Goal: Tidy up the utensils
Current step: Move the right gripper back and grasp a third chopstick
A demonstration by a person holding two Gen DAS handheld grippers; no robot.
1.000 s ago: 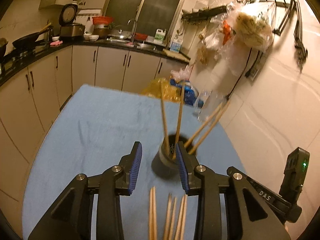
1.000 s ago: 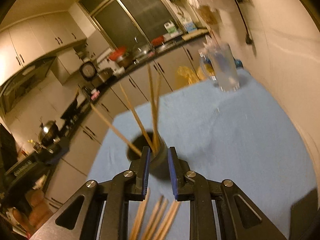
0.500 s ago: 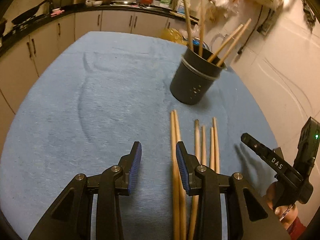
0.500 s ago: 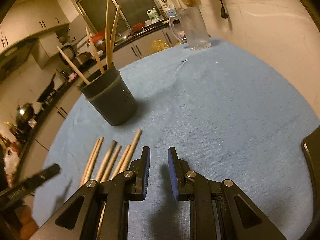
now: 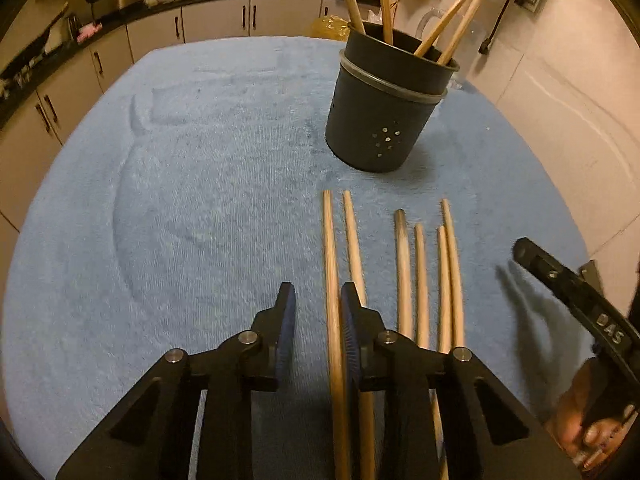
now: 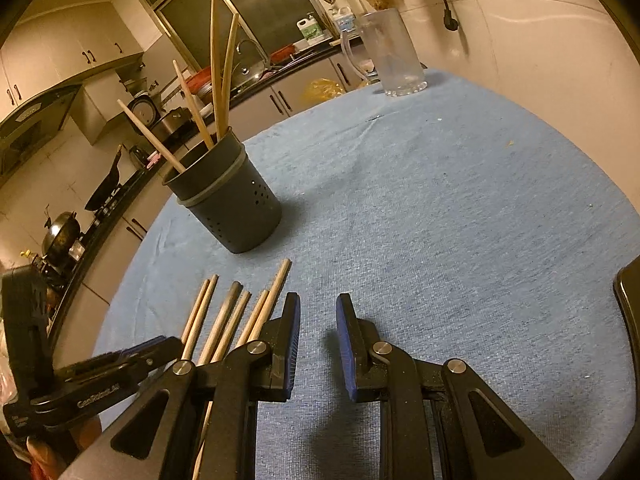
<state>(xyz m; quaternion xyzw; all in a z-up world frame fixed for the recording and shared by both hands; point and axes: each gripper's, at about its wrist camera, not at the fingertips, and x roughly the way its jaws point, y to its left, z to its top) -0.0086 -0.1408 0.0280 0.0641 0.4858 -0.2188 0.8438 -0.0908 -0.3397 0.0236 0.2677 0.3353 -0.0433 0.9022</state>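
A dark grey utensil holder (image 5: 384, 108) stands on the blue cloth (image 5: 180, 200) and holds several wooden chopsticks (image 5: 452, 12). It also shows in the right wrist view (image 6: 232, 200). Several loose chopsticks (image 5: 404, 272) lie side by side in front of the holder. My left gripper (image 5: 316, 312) is open low over the cloth, and the leftmost loose chopstick (image 5: 332, 300) runs between its fingers. My right gripper (image 6: 318, 320) is open and empty, just right of the loose chopsticks (image 6: 240, 312).
A clear glass jug (image 6: 384, 56) stands at the far edge of the table near the tiled wall. Kitchen counters and cabinets (image 5: 216, 12) run behind the table. The right gripper's body (image 5: 580, 304) shows at the right edge of the left wrist view.
Both grippers have pulled back from the holder and dropped low toward the cloth. The left gripper now straddles the leftmost loose chopstick. The right gripper's jaws have opened wider.
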